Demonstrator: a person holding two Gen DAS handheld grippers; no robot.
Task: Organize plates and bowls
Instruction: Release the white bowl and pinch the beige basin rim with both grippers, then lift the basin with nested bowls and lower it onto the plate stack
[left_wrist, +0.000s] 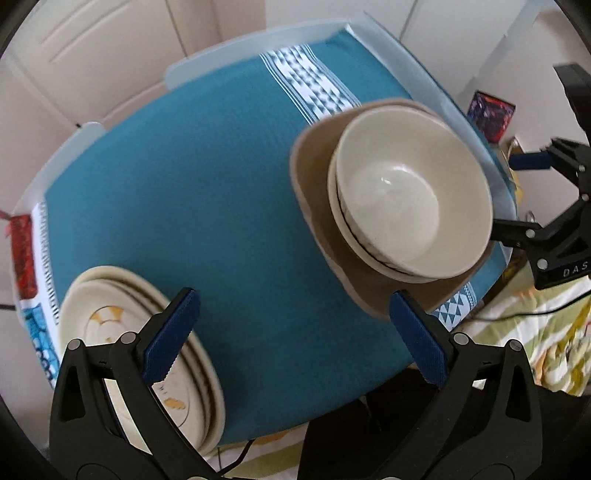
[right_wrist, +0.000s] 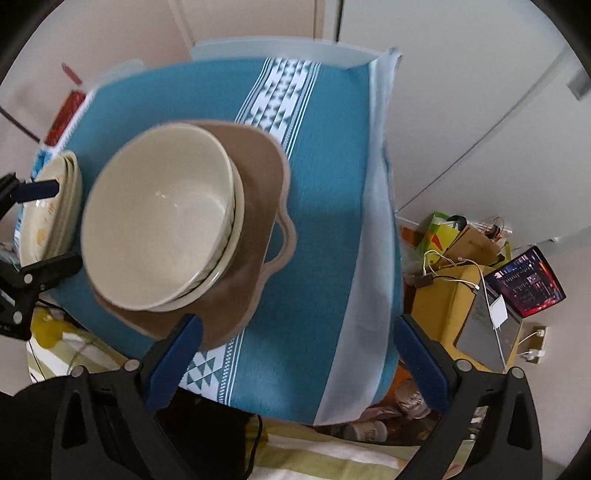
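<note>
A: Looking down from the left gripper — fingers spread wide, gripping nothing, teal cloth showing between them

B: Same from the right gripper — fingers standing well apart, holding nothing, cloth filling the gap

A: Seeing a stack of cream plates lying under and behind the left finger, yellow marks on the top one

B: Catching only their edge here, cream plates sitting far off to the left of the fingers, partly hidden behind the bowls

A: Ahead of the right finger, cream bowls nesting together and sitting in a brown dish

B: Here the cream bowls sitting just ahead of the left finger, brown dish showing a loop handle on its right side, hidden in the other view

A: Spotting the other gripper at the far right, past the bowls, fingers parted

B: Likewise, at the far left, one blue pad hanging over the plates. Beyond the right finger, picking up a laptop, a yellow box and white cables, off the cloth

A: Laptop showing here only as a small colourful patch beyond the bowls
</note>
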